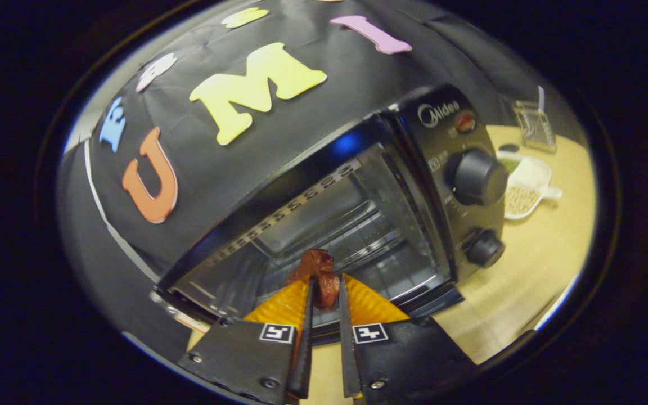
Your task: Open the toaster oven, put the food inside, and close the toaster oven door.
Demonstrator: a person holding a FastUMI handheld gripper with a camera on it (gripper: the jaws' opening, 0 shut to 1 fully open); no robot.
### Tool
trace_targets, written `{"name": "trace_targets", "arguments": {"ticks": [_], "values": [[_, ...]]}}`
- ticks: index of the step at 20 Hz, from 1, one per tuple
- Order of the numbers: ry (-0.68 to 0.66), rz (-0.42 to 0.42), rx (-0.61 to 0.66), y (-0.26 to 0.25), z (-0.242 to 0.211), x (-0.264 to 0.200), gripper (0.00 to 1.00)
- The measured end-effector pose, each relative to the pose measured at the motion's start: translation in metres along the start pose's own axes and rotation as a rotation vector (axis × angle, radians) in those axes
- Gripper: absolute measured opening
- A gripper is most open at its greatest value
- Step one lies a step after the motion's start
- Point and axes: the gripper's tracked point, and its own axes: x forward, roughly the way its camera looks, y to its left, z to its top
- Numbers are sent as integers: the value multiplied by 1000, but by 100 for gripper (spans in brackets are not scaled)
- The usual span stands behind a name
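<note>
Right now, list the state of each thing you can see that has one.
Toaster oven: door open, chamber bare, rack in place.
Food: reddish-brown piece held up at the oven's mouth, not yet inside.
Gripper: shut on the food, a finger on each side.
Upper knob: setting cannot be told.
Lower knob: setting cannot be told.
White dish: on the table beside the oven, holding something pale.

Your tongs (324, 292) are closed on the food (319, 275), held just in front of the open toaster oven (358, 225). The oven stands on the counter (526, 270) against the booth wall. Its two knobs (477, 177) sit right of the cavity. Beyond them, a scoop-shaped dish (526, 188) lies on the counter, with a clear container (535, 126) behind it.
</note>
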Motion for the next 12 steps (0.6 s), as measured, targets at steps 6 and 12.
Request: {"name": "trace_targets", "arguments": {"ticks": [6, 12], "values": [[-40, -78, -163, -5, -3, -41, 33], [-66, -25, -193, 4, -10, -106, 41]]}}
